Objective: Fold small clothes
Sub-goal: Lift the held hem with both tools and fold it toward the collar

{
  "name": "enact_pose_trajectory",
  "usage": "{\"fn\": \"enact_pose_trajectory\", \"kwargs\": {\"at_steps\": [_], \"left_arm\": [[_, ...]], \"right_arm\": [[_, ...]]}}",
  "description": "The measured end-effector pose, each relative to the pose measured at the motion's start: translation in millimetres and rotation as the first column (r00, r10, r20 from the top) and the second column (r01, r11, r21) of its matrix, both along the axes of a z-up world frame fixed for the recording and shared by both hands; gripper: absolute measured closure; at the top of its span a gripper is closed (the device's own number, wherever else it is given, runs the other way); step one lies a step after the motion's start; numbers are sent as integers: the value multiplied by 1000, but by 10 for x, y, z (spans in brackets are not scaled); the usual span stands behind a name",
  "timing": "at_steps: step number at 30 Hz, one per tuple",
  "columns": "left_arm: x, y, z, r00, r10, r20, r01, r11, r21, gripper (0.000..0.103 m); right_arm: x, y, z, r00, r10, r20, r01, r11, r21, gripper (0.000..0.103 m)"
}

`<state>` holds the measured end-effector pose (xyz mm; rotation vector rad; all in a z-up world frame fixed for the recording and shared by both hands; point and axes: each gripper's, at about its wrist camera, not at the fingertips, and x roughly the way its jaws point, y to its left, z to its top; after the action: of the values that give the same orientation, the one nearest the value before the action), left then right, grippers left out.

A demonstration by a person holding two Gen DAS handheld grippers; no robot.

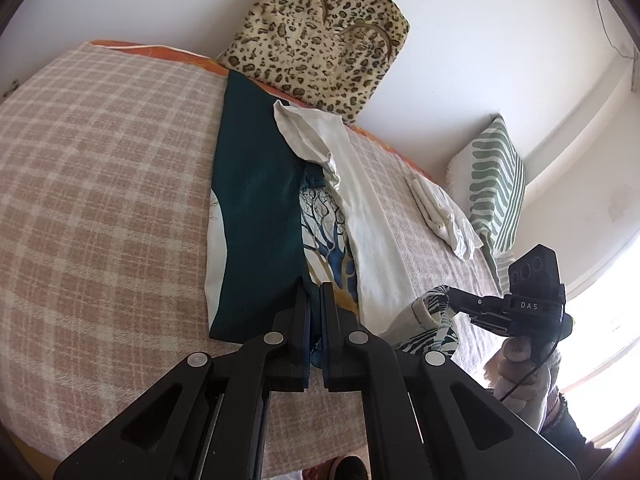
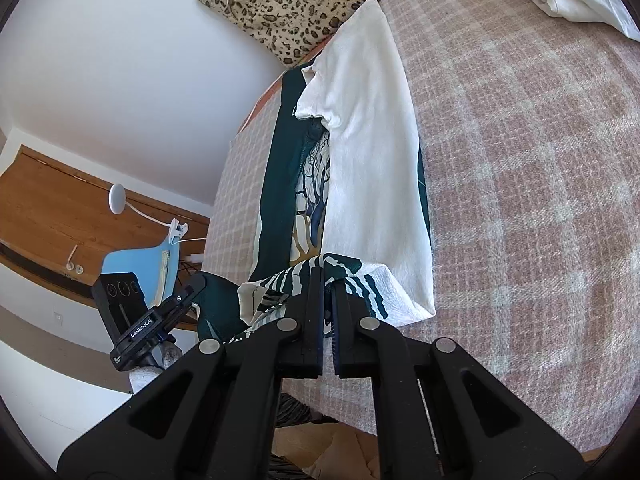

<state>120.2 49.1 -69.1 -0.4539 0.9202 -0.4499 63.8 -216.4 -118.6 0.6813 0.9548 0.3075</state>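
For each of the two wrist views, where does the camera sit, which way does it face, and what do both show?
Left wrist: sits behind the left claw, angled down along the bed; claw shut on the garment hem; right claw and gloved hand at right.
Right wrist: behind the right claw, angled down the bed toward the wall; shut on the hem; left claw at left.
Shared: garment, leopard cushion, folded white cloth.

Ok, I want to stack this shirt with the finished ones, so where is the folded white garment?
The folded white garment lies on the checked blanket at the right of the left wrist view, beside the green striped pillow.
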Motion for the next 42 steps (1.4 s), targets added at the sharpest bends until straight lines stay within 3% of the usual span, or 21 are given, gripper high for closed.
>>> {"fn": "enact_pose_trajectory", "kwargs": {"at_steps": [17, 33, 42], "left_arm": [[592, 35, -240, 998, 45, -41, -41, 996, 77, 101], [944, 17, -406, 996, 67, -66, -60, 992, 111, 101], [1055, 23, -463, 995, 77, -71, -68, 990, 124, 101]], "right_arm": [[803, -181, -167, 998, -58, -38, 59, 998, 0, 99], [1074, -410, -338, 994, -101, -47, 103, 994, 45, 99], [1177, -423, -412, 992, -112, -51, 113, 993, 24, 99]]}}
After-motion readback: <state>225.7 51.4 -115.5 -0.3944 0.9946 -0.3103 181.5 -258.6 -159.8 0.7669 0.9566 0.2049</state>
